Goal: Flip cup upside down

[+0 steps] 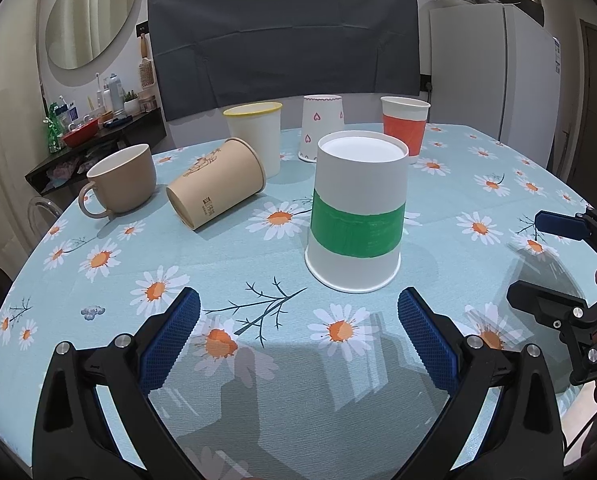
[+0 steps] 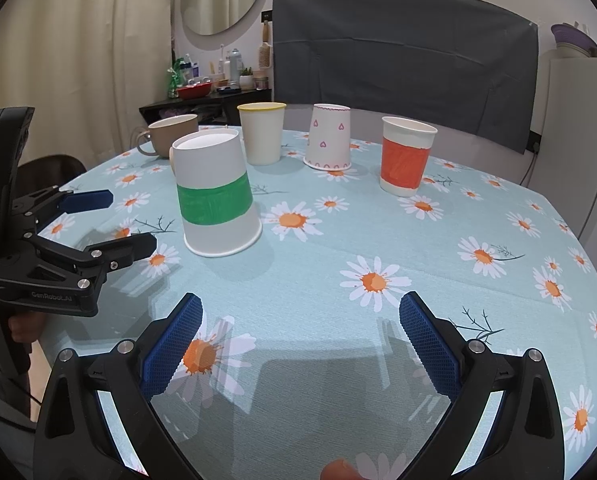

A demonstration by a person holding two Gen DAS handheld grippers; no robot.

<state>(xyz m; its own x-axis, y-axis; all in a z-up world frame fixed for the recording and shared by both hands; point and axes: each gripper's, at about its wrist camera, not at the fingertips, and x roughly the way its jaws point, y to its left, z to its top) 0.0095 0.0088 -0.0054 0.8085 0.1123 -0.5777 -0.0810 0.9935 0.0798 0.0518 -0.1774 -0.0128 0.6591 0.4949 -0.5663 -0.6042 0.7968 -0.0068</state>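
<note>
Daisy-print blue tablecloth (image 1: 338, 400) under both hand-held grippers (image 1: 298, 340) (image 2: 300, 340), jaws wide, empty.

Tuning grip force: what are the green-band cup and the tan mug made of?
Green-band cup: looks like paper, matte white, with a thin rolled rim and recessed base; the band seems coloured on. Tan mug: thick wall, moulded handle, matte; ceramic or plastic, can't tell.

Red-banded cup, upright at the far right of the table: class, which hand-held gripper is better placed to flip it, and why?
Probably the right hand-held gripper. It is open, and the red-banded cup stands on its side. The left hand-held gripper, also open, faces the upside-down green-banded cup, which blocks its path.
</note>
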